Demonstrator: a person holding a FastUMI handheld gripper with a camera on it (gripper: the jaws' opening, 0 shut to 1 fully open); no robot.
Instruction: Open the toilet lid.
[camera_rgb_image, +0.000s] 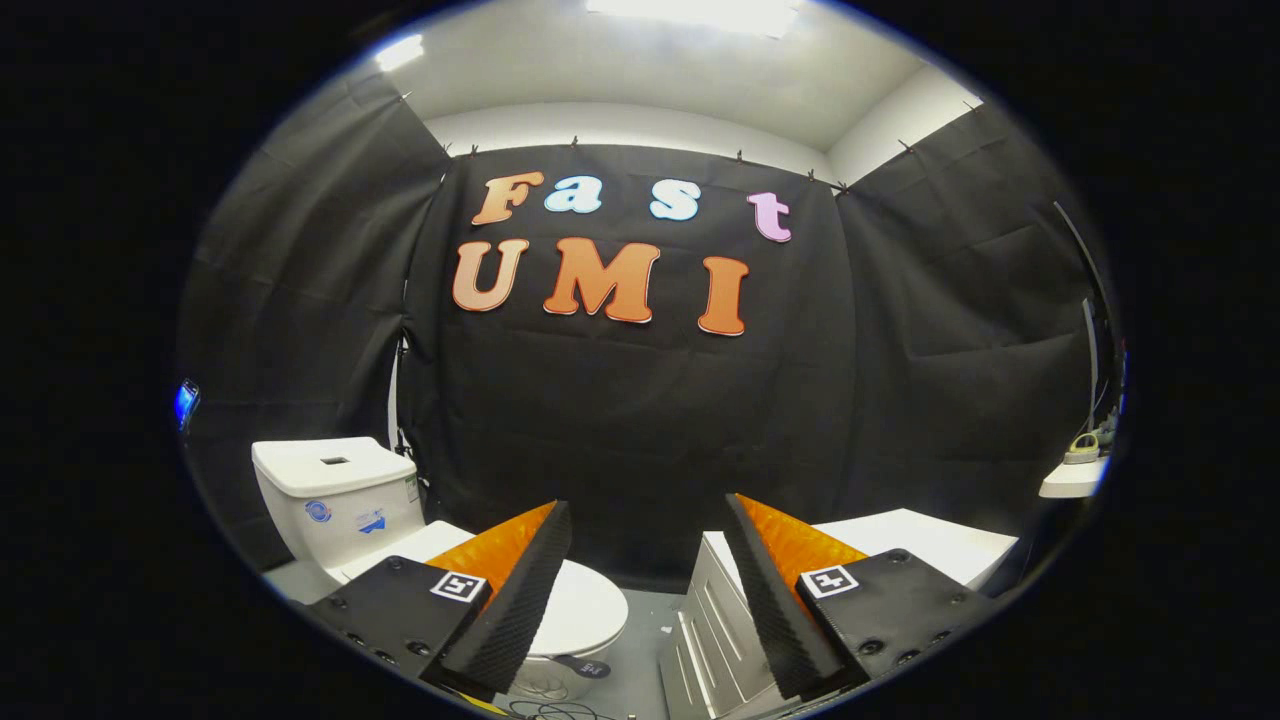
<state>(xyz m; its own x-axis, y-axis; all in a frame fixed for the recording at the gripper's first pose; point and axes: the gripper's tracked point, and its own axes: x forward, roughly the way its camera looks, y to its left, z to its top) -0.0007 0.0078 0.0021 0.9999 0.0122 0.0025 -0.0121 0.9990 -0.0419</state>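
A white toilet stands low to the left, its tank (335, 495) against the black cloth wall. The white lid (580, 610) lies flat and closed over the bowl, partly hidden behind my left finger (520, 590). My gripper (650, 545) hovers above and short of the toilet, open wide with nothing between its fingers. The lid's front edge sits just beyond the left finger, and a small dark tag (590, 667) hangs at the lid's front rim.
A white cabinet (720, 630) with a flat top (920, 545) stands right of the toilet, behind my right finger (775, 590). A grey floor strip (645, 640) runs between them. A small white shelf (1075, 478) holding an object juts from the right wall.
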